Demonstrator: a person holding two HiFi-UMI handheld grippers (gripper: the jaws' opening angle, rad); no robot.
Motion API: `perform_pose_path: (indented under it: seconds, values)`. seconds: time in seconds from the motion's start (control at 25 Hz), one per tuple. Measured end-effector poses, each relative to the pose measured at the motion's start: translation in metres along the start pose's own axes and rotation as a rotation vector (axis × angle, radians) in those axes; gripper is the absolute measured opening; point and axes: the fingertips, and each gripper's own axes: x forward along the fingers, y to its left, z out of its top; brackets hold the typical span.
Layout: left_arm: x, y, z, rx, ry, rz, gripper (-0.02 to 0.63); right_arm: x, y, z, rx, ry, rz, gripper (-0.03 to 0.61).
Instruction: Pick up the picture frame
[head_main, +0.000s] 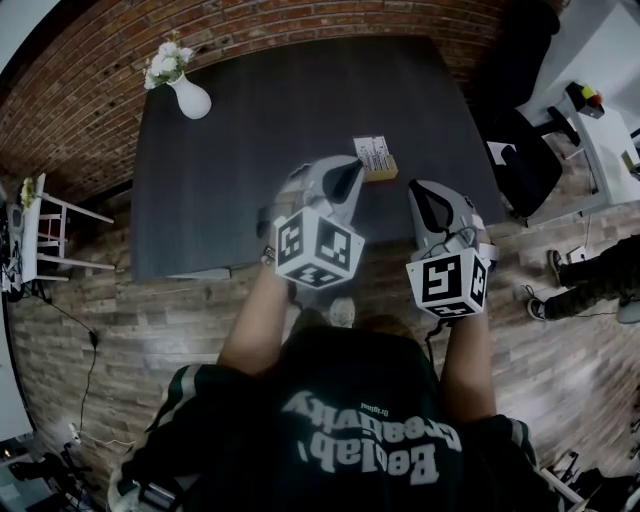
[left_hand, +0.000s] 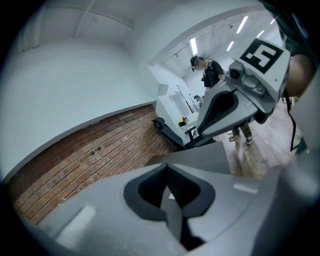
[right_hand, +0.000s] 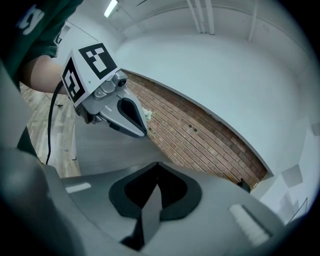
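The picture frame (head_main: 374, 155) stands on the dark table (head_main: 230, 190), right of the middle and toward the far edge by the brick wall (head_main: 100, 60). It is a small white card with dark print in rows, too small to read, and a wooden strip runs along its near side. The left gripper (head_main: 350, 175) is held over the table with its tip just beside the frame's near left corner; whether it touches the frame cannot be told. Its jaws are pressed together with nothing between them. The right gripper (head_main: 422, 192) hangs near the frame's right side, a little apart from it, jaws likewise pressed together and empty. Each gripper carries a white cube (head_main: 318, 246) with black square markers. A white vase (head_main: 190, 98) of pale flowers stands at the table's far left corner, well apart from the frame. The person's dark green shirt (head_main: 350, 440) has large white lettering that appears upside down in the head view and cannot be read with certainty. To the right of the table are a black office chair (head_main: 525, 150) and a white desk (head_main: 610, 120), on which sits a small box with a red knob (head_main: 585, 98). Another person's legs (head_main: 590, 275) show on the wooden floor (head_main: 150, 330), and a white stool (head_main: 45, 235) stands at the left.
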Motion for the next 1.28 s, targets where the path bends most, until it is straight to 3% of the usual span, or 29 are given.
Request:
perform_pose_path:
  seconds: [0.6, 1.28]
  values:
    - [0.041, 0.000, -0.014, -0.031, 0.056, -0.020, 0.002, 0.033, -0.016, -0.027, 0.027, 0.012, 0.054, 0.006]
    - [0.144, 0.026, -0.057, -0.136, 0.208, -0.012, 0.002, 0.142, -0.051, -0.082, 0.100, 0.005, 0.235, 0.006]
